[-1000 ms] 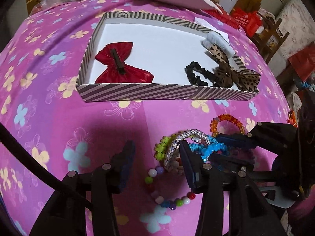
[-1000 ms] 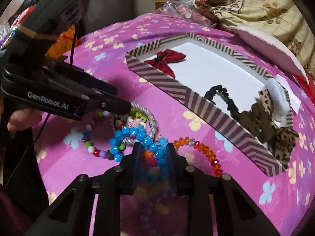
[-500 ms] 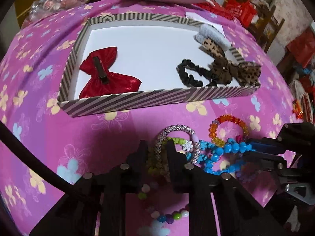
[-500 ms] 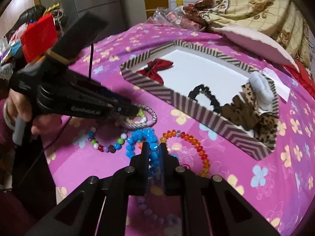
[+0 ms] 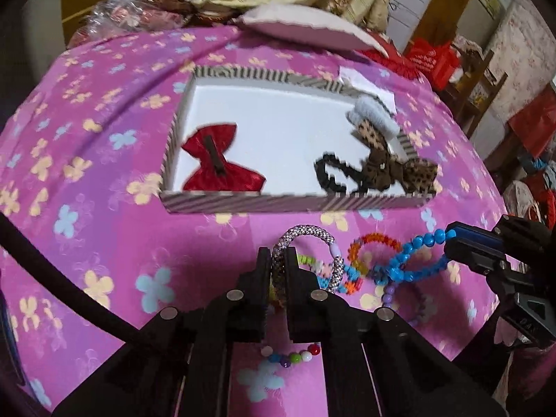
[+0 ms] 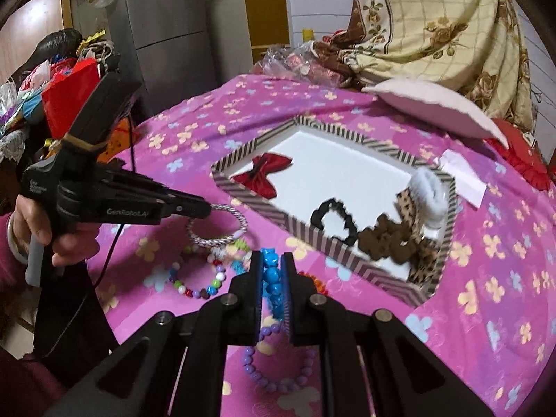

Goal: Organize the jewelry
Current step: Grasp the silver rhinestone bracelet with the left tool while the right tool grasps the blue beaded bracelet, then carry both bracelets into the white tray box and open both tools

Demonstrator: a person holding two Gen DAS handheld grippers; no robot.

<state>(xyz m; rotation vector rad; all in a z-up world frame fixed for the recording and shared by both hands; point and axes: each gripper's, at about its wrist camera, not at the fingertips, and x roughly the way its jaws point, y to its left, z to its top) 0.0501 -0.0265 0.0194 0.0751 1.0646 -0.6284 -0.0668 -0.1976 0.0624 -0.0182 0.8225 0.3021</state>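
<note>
My left gripper [image 5: 277, 260] is shut on a silver braided bracelet [image 5: 305, 234] and holds it raised above the pink cloth; it also shows in the right wrist view [image 6: 217, 226]. My right gripper [image 6: 271, 264] is shut on a blue bead bracelet [image 6: 270, 272], which hangs stretched in the left wrist view [image 5: 410, 257]. An orange bead bracelet [image 5: 373, 239], a multicoloured one [image 6: 198, 286] and a purple one [image 6: 274, 365] lie below. The striped box [image 5: 278, 203] holds a red bow [image 5: 219, 163], a black scrunchie [image 5: 330, 173] and a leopard bow [image 5: 392, 163].
A pink pillow [image 5: 305, 29] and a floral quilt [image 6: 434, 24] lie beyond the box. A white paper slip [image 6: 462, 177] sits by the box's far corner. A red bag [image 6: 69, 93] and clutter stand off the left edge.
My left gripper closed on the silver bracelet and lifted it. My right gripper tightened on the blue bracelet and raised it. Both views pulled up and back from the bracelet pile.
</note>
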